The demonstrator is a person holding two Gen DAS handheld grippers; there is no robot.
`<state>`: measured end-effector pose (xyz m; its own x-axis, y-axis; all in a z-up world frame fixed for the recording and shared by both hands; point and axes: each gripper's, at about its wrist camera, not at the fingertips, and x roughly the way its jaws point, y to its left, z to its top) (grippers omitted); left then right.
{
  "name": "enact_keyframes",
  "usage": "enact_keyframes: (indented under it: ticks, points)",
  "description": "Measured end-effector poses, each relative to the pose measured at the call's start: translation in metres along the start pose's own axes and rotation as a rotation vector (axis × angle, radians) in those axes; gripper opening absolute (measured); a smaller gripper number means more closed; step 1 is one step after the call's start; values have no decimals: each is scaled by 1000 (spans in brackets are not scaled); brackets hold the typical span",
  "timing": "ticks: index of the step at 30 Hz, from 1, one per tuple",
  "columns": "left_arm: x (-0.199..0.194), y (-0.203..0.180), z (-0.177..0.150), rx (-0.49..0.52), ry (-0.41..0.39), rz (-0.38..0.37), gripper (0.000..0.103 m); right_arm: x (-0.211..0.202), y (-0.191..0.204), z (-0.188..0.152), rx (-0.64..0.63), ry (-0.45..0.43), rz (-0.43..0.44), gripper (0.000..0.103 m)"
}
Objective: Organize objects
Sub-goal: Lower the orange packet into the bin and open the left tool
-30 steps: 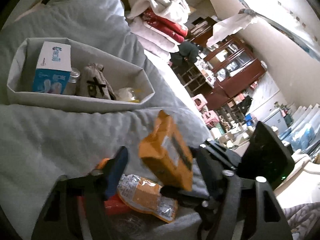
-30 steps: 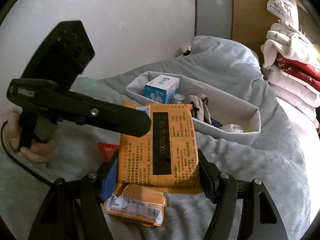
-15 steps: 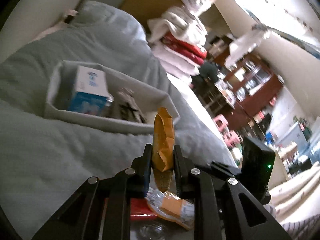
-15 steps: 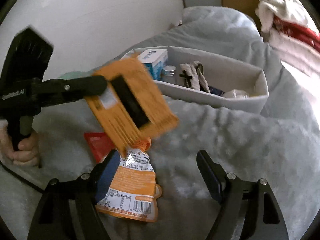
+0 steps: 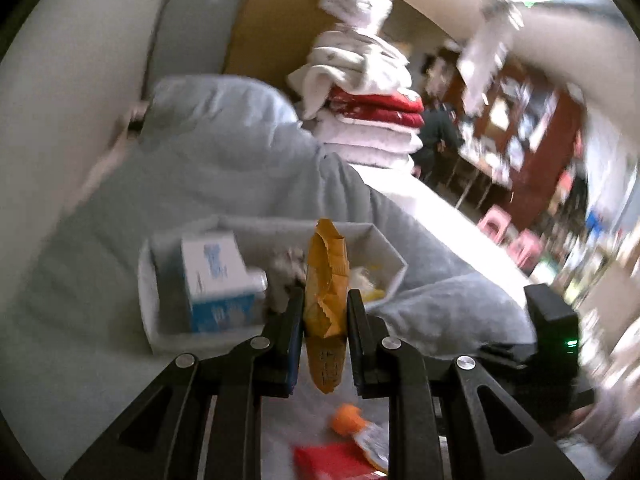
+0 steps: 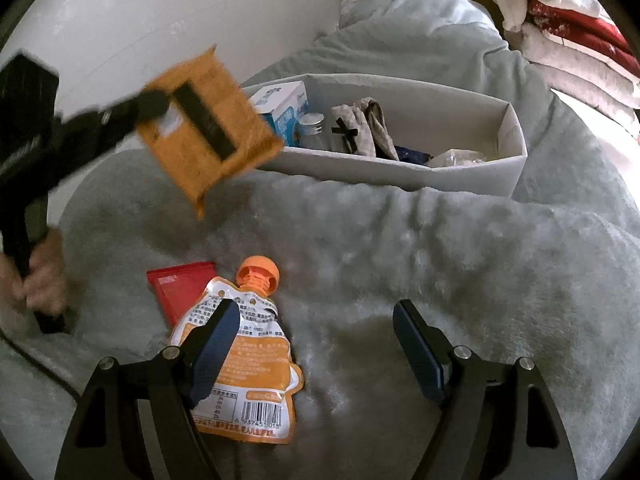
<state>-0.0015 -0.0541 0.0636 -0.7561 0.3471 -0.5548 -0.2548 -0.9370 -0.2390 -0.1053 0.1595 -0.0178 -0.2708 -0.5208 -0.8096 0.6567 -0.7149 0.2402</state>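
- Left gripper [image 5: 325,320] clamped on the flat orange paper packet with a black stripe [image 5: 326,300], seen edge-on between the fingers, long axis roughly upright in the left wrist view; in the right wrist view the same packet [image 6: 208,128] held up off the bed, tilted
- Straight ahead of that claw and lower: the white rectangular fabric bin [image 5: 394,268] on the pale grey fleece blanket [image 6: 420,240]; already inside, a blue-and-white carton [image 5: 216,280], a small capped jar [image 6: 313,124], a grey cloth pouch [image 6: 368,124]
- Packet near the bin's left end, above the near wall, not yet inside; likely next: forward and down over the rim, then release
- Right gripper [image 6: 316,348] spread wide, holding nothing, low over the blanket
- Orange-capped spouted pouch [image 6: 248,360] lying flat just under its left finger, long axis toward the bin; red flat sachet [image 6: 180,288] tucked partly beneath the pouch; right claw plainly the nearer to both
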Motion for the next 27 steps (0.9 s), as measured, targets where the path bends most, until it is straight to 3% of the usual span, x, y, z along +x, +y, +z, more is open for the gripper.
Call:
enact_keyframes:
  ticks: [4, 7, 12, 16, 18, 23, 27]
  points:
    - [25, -20, 23, 256, 68, -28, 20, 0, -1, 0, -2, 0, 0, 78]
    - [49, -31, 32, 385, 132, -25, 20, -1, -1, -1, -2, -2, 1, 78]
    - [79, -36, 38, 463, 193, 7, 20, -9, -2, 2, -2, -54, -12, 76]
    - [99, -37, 34, 503, 249, 49, 21, -26, -11, 22, 38, -168, -64, 77]
    - [109, -39, 28, 543, 284, 82, 21, -29, -19, 33, 79, -211, -43, 77]
    - [126, -42, 15, 713, 332, 179, 21, -15, -38, 78, 175, -211, 46, 77]
    - [140, -41, -5, 817, 470, 133, 21, 2, -48, 92, 204, -202, 43, 77]
